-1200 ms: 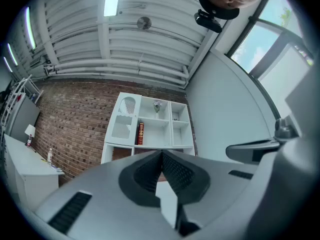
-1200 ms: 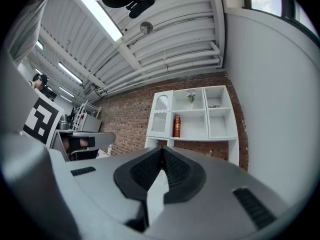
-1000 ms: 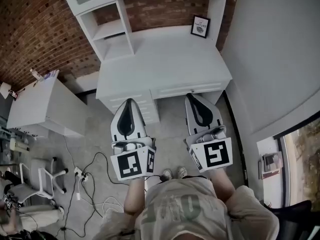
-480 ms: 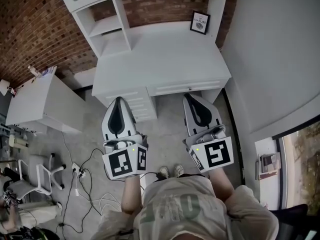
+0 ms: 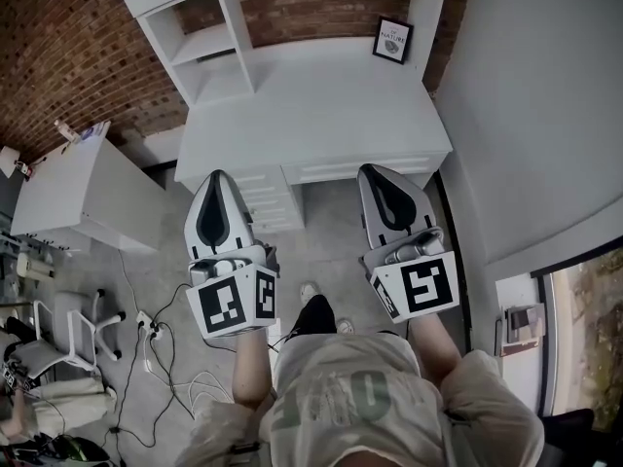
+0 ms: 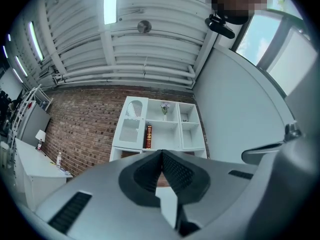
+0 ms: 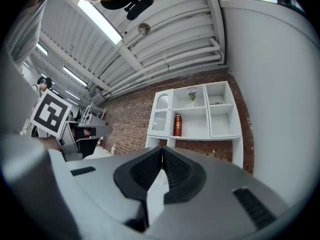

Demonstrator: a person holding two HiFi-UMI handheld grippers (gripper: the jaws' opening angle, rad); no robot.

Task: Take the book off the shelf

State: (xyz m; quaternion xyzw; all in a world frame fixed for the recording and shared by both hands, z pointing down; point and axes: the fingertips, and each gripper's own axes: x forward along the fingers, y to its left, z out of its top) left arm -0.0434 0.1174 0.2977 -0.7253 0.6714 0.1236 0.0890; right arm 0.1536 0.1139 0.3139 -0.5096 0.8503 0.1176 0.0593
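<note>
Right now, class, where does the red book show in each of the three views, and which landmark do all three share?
Head view: not in it; the top edge cuts off the upper shelves.
Left gripper view: the red book stands upright just left of centre, in the middle column's lower compartment, above the jaws.
Right gripper view: red book slightly right of centre, same compartment.
Shared landmark: the white shelf unit.

I'm in a lab-type workspace: brick wall (image 5: pixel 58 56), white shelf unit (image 5: pixel 209 52) over counter (image 5: pixel 311 115), loose cables (image 5: pixel 161 343) on concrete floor (image 5: pixel 331 232)
</note>
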